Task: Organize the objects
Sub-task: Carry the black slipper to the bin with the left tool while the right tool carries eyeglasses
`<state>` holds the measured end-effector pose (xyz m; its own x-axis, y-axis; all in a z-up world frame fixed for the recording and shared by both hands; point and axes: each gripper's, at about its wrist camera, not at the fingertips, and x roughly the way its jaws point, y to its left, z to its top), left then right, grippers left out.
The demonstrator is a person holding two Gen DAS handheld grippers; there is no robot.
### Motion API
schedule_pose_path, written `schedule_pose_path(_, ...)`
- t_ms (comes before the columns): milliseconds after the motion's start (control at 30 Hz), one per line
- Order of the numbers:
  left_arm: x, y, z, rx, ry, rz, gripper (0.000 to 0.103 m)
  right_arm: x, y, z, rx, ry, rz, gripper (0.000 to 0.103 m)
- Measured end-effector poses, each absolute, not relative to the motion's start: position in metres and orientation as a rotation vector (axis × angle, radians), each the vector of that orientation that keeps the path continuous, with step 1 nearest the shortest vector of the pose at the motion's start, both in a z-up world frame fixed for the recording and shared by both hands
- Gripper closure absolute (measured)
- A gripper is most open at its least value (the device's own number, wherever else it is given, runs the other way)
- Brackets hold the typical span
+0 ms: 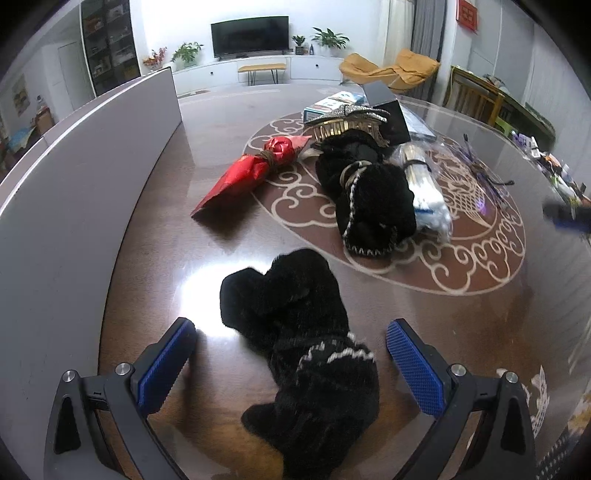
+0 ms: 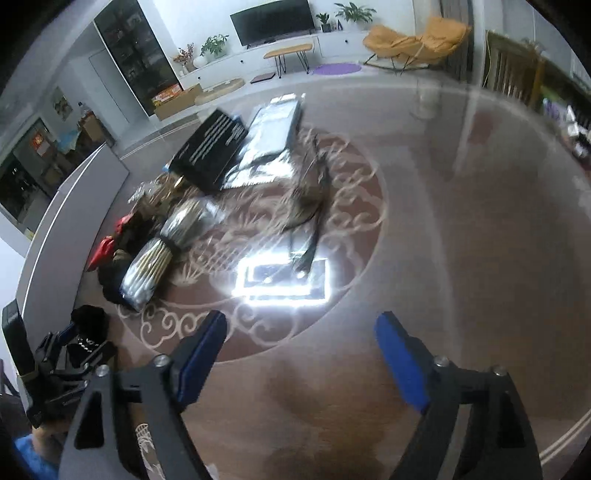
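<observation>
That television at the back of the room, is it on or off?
Probably off: the television screen is uniformly dark in both wrist views, with no picture or glow; standby cannot be ruled out.

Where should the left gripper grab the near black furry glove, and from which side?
Judging by the left wrist view, take the near black glove across its cuff band, the narrow part with white stitching. It lies lengthwise between the open fingers of the left gripper, so straight down from above seems best, closing across its width. The fur is soft and should squash.
</observation>
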<state>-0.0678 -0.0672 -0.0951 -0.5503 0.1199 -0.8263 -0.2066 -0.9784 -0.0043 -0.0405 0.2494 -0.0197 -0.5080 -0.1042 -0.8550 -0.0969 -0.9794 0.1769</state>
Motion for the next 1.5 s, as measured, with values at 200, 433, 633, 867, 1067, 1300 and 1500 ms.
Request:
schedule_pose_path(200,-0.075,-0.067,-0.093,-1.525,0.139,2.561,0.0,-0.134,0.256,-0.026,1.671,-0.211,-2.686,0.018)
schedule_pose_path(433,-0.075,-0.068,-0.081,-1.484,0.125,2.559,0.066,-0.163,0.231,-0.06,1.765,-0.113,-2.585,0.075)
schedule_pose_path(633,-0.052,-0.078,-0.069,-1.372,-0.088,2.519,0.067,-0.117,0.228,-0.029,1.607,-0.257,-2.56,0.076)
schedule_pose_path(867,-0.018,-0.09,-0.027,-1.243,-0.222,2.521,0.067,-0.07,0.205,-0.002,1.525,-0.27,-2.495,0.076)
schedule_pose_path(1067,0.004,-0.14,0.046,-1.079,-0.282,2.62,0.067,-0.051,0.151,0.063,1.301,-0.354,-2.427,0.076)
schedule_pose_path(1300,-0.006,-0.26,0.078,-1.151,-0.336,2.858,0.067,-0.056,-0.003,0.126,1.094,-0.332,-2.182,0.076)
schedule_pose_path(1500,-0.019,-0.327,0.044,-1.421,-0.297,2.94,0.064,-0.06,-0.146,0.11,1.141,-0.215,-1.969,0.074)
